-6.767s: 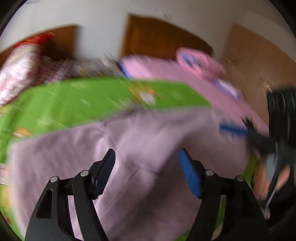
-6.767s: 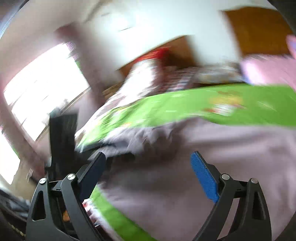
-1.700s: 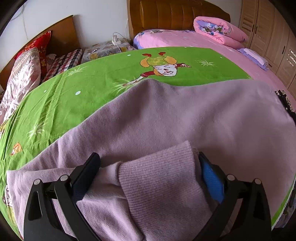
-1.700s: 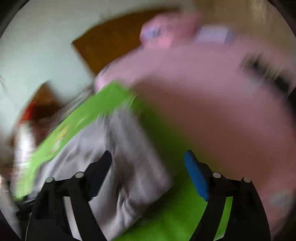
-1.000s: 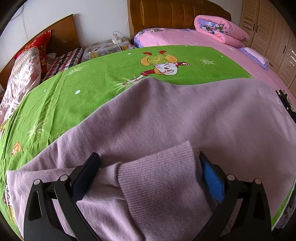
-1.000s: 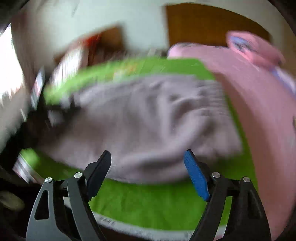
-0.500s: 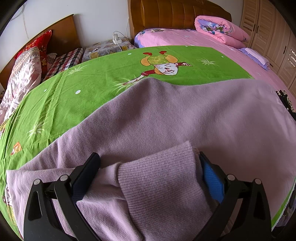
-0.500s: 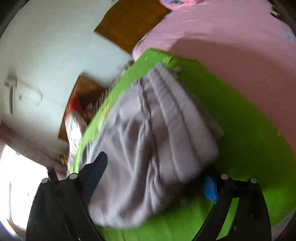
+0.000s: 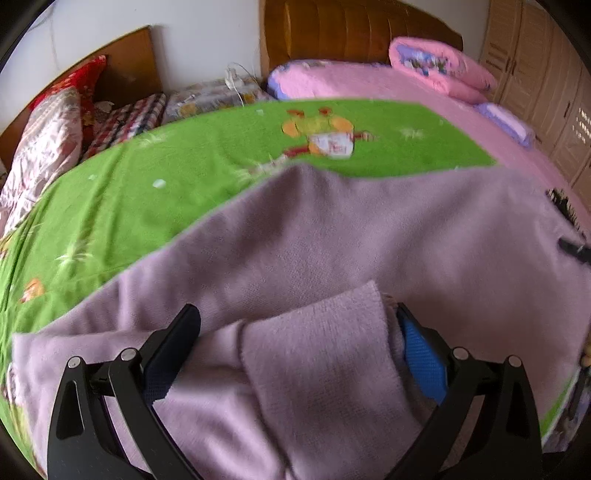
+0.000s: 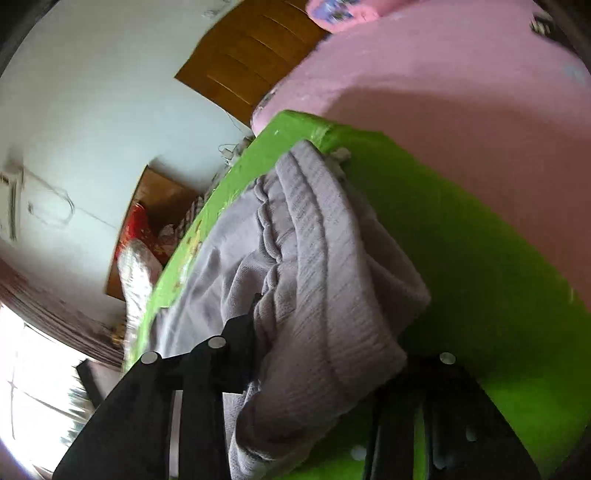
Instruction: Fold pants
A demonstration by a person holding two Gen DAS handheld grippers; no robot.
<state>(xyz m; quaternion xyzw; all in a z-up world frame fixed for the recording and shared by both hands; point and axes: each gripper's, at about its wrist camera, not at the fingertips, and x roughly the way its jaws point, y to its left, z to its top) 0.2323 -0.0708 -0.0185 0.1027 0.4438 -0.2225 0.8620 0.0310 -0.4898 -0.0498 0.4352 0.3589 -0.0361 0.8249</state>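
Note:
Lilac knit pants [image 9: 332,236] lie spread over a green sheet [image 9: 155,184] on the bed. In the left wrist view a folded cuff end of the pants [image 9: 317,354] lies between the wide-apart fingers of my left gripper [image 9: 295,339], which is open around it. In the right wrist view the ribbed waistband end of the pants [image 10: 325,288] fills the gap of my right gripper [image 10: 332,354]. The jaws stand apart with the cloth between them. The right fingertip is hidden in shadow.
A pink bed [image 9: 388,85] with a rolled pink quilt [image 9: 439,62] adjoins on the right. Patterned pillows [image 9: 48,140] and a wooden headboard [image 9: 343,33] stand at the far end. Wardrobe doors [image 9: 554,99] line the far right. A window shows at the right wrist view's lower left [image 10: 33,387].
My right gripper swung around fast and came down onto the waistband end, which now sits between its fingers. My left gripper stayed over the cuff, shifting only slightly.

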